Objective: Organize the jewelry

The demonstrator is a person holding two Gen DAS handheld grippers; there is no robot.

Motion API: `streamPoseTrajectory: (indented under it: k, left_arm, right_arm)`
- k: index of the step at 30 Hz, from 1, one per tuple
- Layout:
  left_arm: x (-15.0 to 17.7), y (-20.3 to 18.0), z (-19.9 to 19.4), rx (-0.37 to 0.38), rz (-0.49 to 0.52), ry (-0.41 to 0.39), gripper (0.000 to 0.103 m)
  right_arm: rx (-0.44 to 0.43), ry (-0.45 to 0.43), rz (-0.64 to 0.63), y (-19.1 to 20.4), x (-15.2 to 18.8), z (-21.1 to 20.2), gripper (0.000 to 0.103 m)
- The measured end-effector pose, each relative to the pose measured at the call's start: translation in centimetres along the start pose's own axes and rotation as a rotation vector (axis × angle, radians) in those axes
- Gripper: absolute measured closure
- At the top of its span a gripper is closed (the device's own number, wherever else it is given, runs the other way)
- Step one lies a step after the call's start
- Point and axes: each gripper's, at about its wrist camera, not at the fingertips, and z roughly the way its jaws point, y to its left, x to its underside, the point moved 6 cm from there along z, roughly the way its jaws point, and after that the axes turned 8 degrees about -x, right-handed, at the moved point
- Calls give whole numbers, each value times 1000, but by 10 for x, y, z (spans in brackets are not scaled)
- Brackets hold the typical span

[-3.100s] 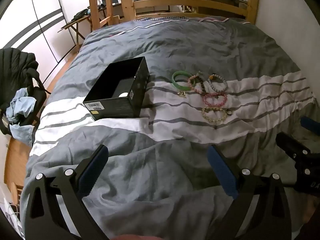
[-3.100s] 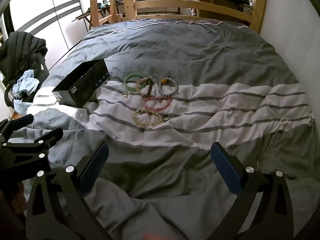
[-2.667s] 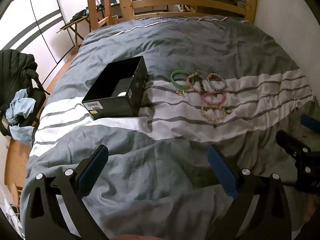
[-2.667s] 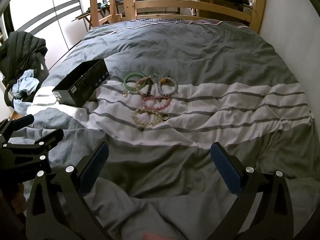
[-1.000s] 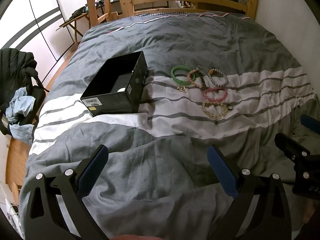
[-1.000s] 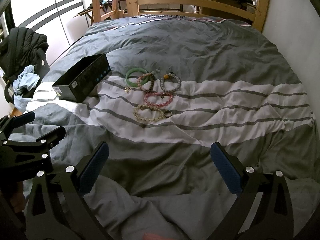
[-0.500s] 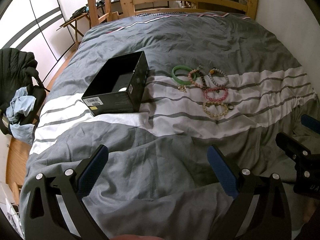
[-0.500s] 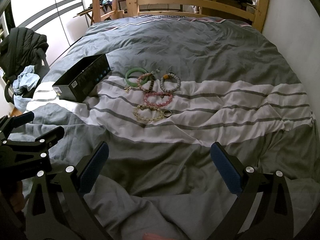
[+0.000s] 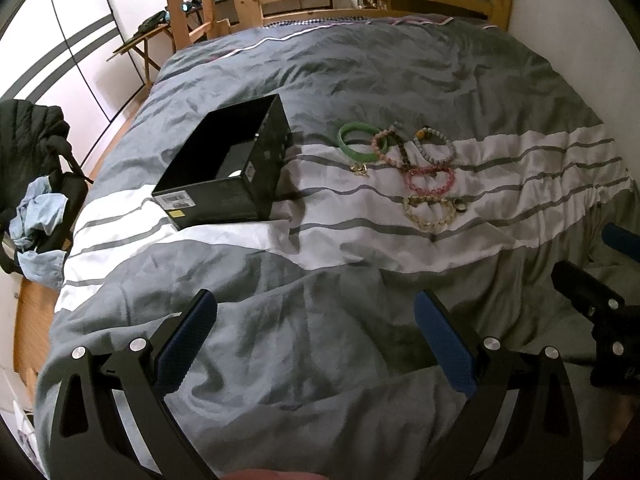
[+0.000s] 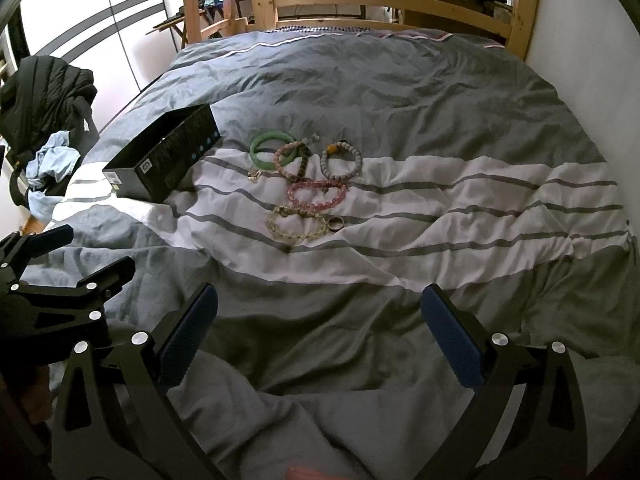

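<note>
On the grey-and-white striped bed cover [image 9: 360, 240] sits an open black cardboard box [image 9: 228, 176]; something small and pale lies inside it [image 9: 236, 173], too dim to identify. Right of the box lie a green bangle [image 9: 356, 142], pink [image 9: 430, 180], grey [image 9: 436, 146] and yellowish [image 9: 430, 212] bead bracelets, and a small ring [image 10: 335, 223]. Nearer me than the box, my left gripper [image 9: 316, 336] and right gripper [image 10: 320, 332] hover spread wide, holding nothing.
</note>
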Motion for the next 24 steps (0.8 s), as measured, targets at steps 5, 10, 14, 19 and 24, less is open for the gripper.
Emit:
streamPoseTrajectory:
  k: [5, 10, 14, 19, 24]
  left_arm:
    - [-12, -11, 15, 26, 3, 13, 6]
    - [-31, -29, 34, 41, 40, 12, 6]
    - [-43, -43, 53, 55, 73, 33, 6]
    - [-60, -59, 80, 75, 102, 52, 6]
    - [-80, -72, 108, 100, 117, 57, 6]
  right_arm:
    - [-31, -4, 1, -8, -3, 11, 3]
    - [-41, -1, 1, -18, -2, 25, 3]
    - [-50, 15, -3, -22, -5, 38, 3]
    - [-87, 30, 20, -31, -15, 61, 3]
    - [-180, 33, 52, -34, -18, 87, 3]
